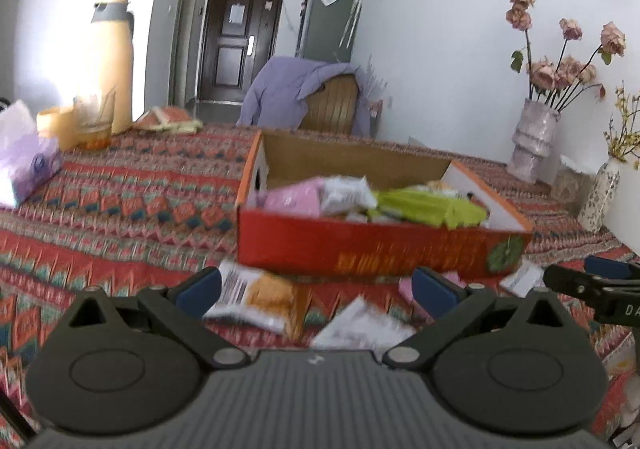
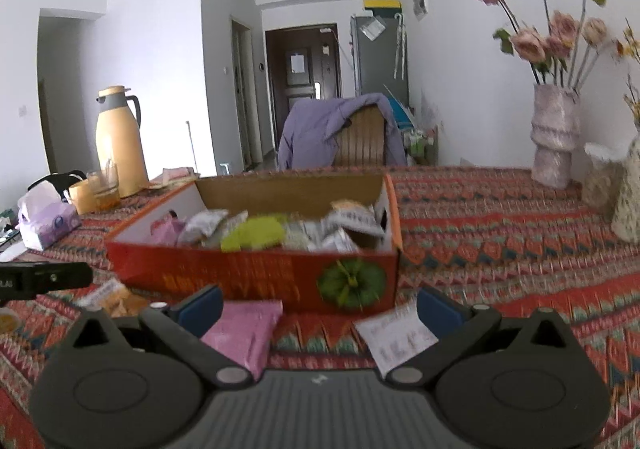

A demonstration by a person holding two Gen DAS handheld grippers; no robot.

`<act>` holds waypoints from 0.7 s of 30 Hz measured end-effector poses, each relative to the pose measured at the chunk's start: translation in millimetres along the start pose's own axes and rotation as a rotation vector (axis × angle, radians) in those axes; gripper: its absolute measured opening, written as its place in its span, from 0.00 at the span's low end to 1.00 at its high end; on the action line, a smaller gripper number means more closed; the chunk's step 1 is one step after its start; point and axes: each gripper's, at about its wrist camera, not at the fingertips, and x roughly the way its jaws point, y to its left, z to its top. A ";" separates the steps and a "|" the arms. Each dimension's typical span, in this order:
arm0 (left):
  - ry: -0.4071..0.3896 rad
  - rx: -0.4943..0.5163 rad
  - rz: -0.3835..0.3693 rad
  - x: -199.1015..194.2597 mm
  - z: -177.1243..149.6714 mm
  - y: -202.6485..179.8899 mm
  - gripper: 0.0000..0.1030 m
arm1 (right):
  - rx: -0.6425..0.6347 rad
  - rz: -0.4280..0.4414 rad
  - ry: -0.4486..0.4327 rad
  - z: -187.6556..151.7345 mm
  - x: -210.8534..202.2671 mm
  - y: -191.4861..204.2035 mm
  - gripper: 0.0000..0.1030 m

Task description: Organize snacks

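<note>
Before cardboard box (image 2: 256, 281), glossy pink packet (image 2: 244, 329)

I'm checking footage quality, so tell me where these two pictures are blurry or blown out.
Left wrist view: strong glare from the left washes out the thermos, and the red box and loose snack packets are motion-smeared. Right wrist view: more even light, thermos sharp, but the box print and flowers are soft.

Your two wrist cameras sit low over the tablecloth (image 1: 120, 209), side by side, facing the nearby red box (image 1: 360, 249) and distant door (image 2: 304, 65).
</note>
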 end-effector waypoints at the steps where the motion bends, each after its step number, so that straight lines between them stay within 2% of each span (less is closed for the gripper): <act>1: 0.006 -0.010 -0.005 -1.6 -4.4 2.6 1.00 | 0.002 -0.005 0.010 -4.2 -0.7 -0.7 1.00; 6: 0.002 -0.017 -0.023 -11.3 -21.9 10.4 1.00 | 0.007 -0.029 0.052 -20.7 -3.3 -8.6 1.00; 11: 0.016 -0.021 -0.014 -10.3 -23.8 11.9 1.00 | 0.005 -0.061 0.055 -19.6 -2.2 -14.2 1.00; 21: 0.022 -0.014 -0.008 -10.7 -23.7 9.5 1.00 | -0.132 -0.123 0.143 -3.7 35.9 -27.6 1.00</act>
